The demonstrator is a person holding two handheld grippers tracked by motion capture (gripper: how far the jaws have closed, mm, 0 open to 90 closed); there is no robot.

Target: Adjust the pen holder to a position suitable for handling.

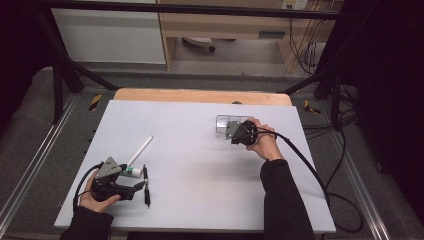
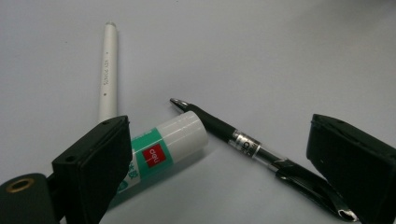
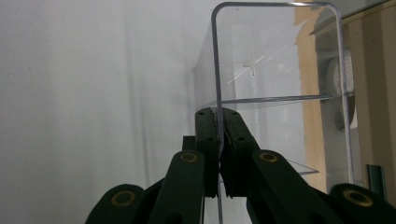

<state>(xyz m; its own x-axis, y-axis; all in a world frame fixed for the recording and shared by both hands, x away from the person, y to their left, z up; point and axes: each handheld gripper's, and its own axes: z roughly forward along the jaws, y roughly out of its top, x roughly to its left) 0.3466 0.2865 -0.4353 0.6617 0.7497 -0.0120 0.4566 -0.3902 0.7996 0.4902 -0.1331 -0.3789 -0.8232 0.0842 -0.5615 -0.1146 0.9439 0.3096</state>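
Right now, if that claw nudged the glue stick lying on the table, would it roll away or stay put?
The glue stick would probably roll: it is a smooth round tube lying on its side on the flat table. It likely would not go far, since the black pen lies just beside its cap. It looks stiff, and probably light for its size.

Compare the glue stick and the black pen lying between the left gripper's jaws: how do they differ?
The glue stick is thick, white and green with a red label; the pen is slim, black and partly clear. The glue stick lies against one jaw of the left gripper; the pen runs toward the other. Both lie flat on the table, close together near the pen's tip.
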